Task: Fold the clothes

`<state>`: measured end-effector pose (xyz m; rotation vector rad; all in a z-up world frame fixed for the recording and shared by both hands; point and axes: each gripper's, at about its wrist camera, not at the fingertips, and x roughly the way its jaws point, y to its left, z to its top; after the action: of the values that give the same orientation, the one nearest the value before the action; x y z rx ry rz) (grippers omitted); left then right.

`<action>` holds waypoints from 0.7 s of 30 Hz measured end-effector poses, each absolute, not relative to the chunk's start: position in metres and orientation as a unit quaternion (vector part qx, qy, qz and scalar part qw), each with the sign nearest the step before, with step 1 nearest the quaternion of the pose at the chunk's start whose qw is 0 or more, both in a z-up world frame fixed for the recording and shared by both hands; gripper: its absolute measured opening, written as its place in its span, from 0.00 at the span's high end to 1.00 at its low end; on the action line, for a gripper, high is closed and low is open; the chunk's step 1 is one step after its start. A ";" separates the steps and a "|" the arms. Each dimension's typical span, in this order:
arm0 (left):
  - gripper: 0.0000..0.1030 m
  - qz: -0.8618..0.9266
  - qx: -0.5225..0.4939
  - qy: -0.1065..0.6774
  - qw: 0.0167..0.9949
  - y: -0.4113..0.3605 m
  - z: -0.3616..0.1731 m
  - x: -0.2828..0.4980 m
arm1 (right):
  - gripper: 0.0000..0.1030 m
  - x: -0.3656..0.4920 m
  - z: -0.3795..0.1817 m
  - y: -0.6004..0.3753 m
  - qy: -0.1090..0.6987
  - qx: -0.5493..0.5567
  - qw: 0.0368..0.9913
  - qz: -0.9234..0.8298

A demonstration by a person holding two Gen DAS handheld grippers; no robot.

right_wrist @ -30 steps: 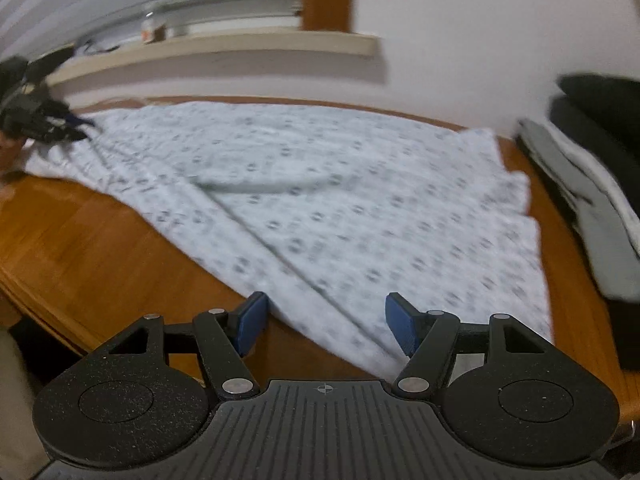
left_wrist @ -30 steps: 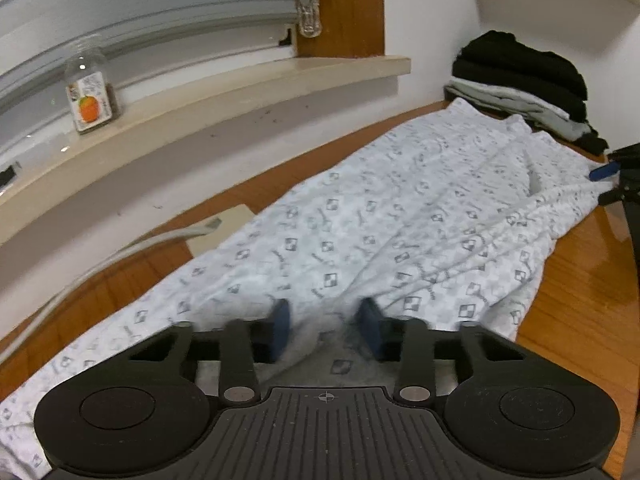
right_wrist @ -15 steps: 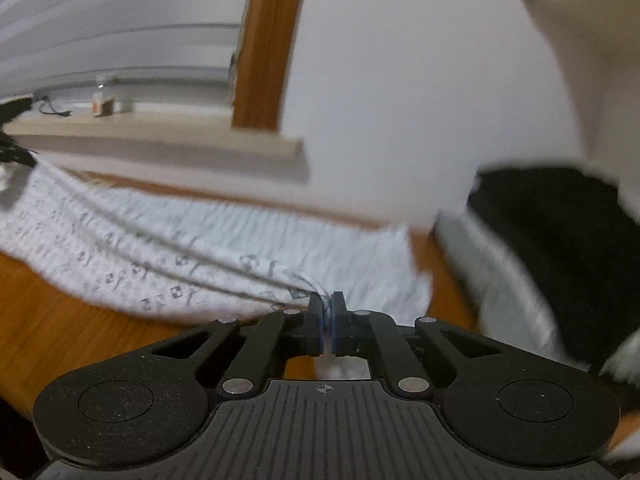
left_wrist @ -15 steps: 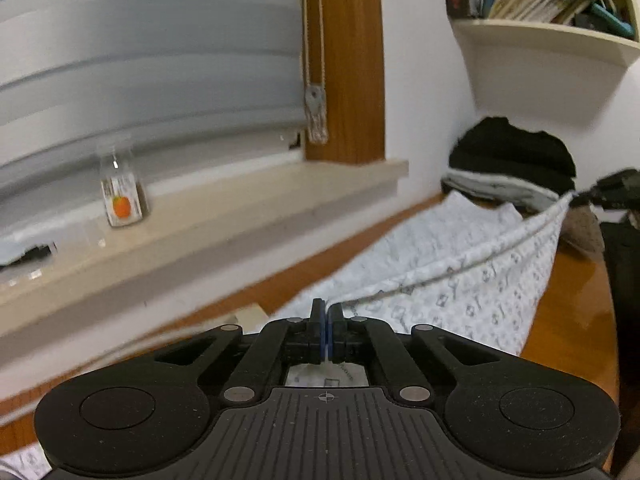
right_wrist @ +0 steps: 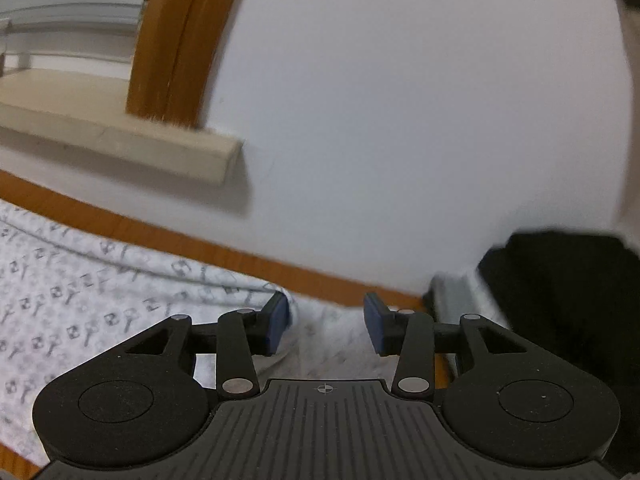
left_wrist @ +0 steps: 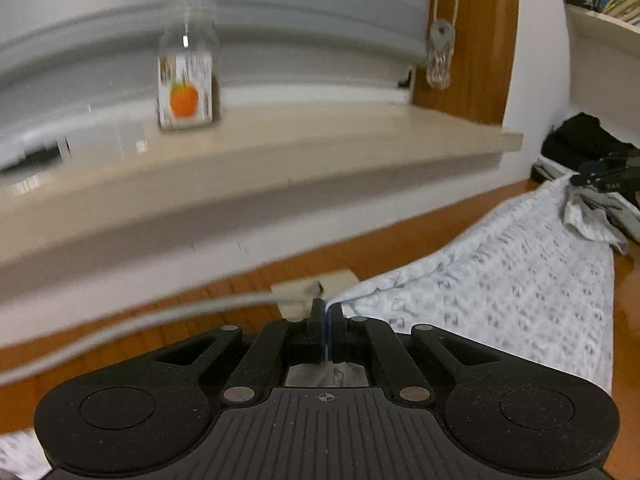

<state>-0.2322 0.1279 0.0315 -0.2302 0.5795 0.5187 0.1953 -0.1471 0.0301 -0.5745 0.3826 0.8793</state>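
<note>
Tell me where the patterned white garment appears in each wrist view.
Left wrist view: the patterned white garment fills the lower right, running to the shut claw.
Right wrist view: it lies lower left, under the claw.
Shared landmark: the beige window sill.

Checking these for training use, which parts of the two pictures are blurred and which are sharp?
Left wrist view: the bottle and window sill smear sideways, while the left tool stays crisp. Right wrist view: the black clothes pile is soft-edged, the right tool sharp.
</note>
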 end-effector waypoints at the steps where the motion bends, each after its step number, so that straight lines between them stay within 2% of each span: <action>1: 0.99 0.249 -0.116 0.287 0.918 0.129 0.027 -0.231 | 0.59 0.196 0.026 -0.152 0.187 -0.268 0.847 0.420; 5: 0.98 0.242 -0.134 0.294 0.915 0.128 0.022 -0.228 | 0.54 0.201 0.019 -0.171 0.198 -0.234 0.857 0.415; 11: 0.98 0.242 -0.139 0.293 0.915 0.125 0.018 -0.225 | 0.54 0.211 0.014 -0.196 0.226 -0.134 0.876 0.405; 13: 0.98 0.242 -0.140 0.292 0.915 0.125 0.017 -0.227 | 0.53 0.202 0.009 -0.198 0.232 -0.130 0.856 0.444; 19: 0.98 0.241 -0.144 0.292 0.914 0.126 0.017 -0.226 | 0.39 0.165 -0.013 -0.181 0.231 -0.186 0.810 0.506; 21: 0.98 0.241 -0.144 0.292 0.914 0.126 0.017 -0.226 | 0.39 0.166 -0.019 -0.173 0.231 -0.210 0.808 0.500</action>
<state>-0.2259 0.1261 0.0166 -0.2964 0.6009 0.4962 0.1662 -0.1725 -0.0191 -0.4497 0.4941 1.0693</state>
